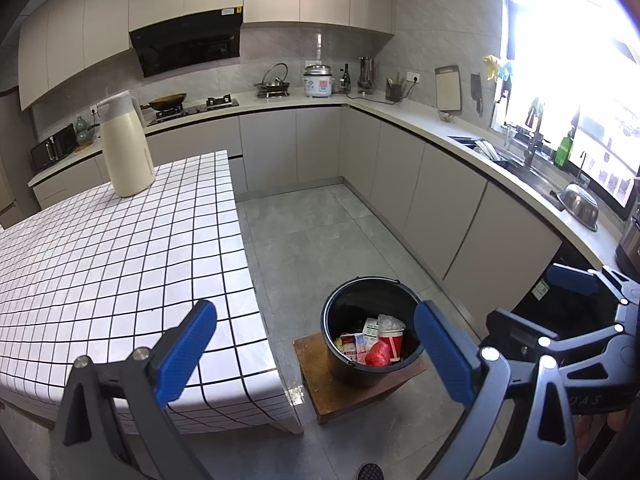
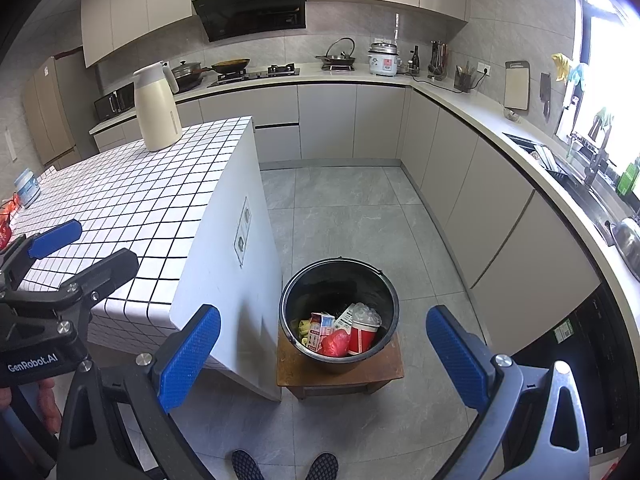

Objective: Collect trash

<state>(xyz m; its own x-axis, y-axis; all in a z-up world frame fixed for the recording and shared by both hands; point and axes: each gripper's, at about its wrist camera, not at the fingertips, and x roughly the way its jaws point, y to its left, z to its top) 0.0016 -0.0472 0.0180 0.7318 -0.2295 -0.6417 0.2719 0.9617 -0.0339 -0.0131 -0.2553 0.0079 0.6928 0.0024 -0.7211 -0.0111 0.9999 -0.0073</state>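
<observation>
Trash (image 2: 340, 330), a red paper cup, cartons and a red wrapper, lay inside the black bucket (image 2: 390, 300) on a low wooden stool (image 2: 340, 378) beside the tiled island (image 2: 140, 200). Left gripper (image 1: 316, 354) and right gripper (image 2: 324, 354) both hung above it, jaws spread wide and empty.

The bucket (image 2: 340, 316) stood on a low stool (image 2: 340, 376) just right of the island (image 2: 132, 200), its mouth open from above, the bottom taken up by trash (image 2: 340, 332). The island's end panel rose close at its left, leaving only a thin gap there. To the right and far side the floor (image 2: 360, 208) lay bare up to the cabinets (image 2: 460, 184). On the island top only a jug (image 2: 156, 108) stood at the far corner; the rest of the near tiles were free.
</observation>
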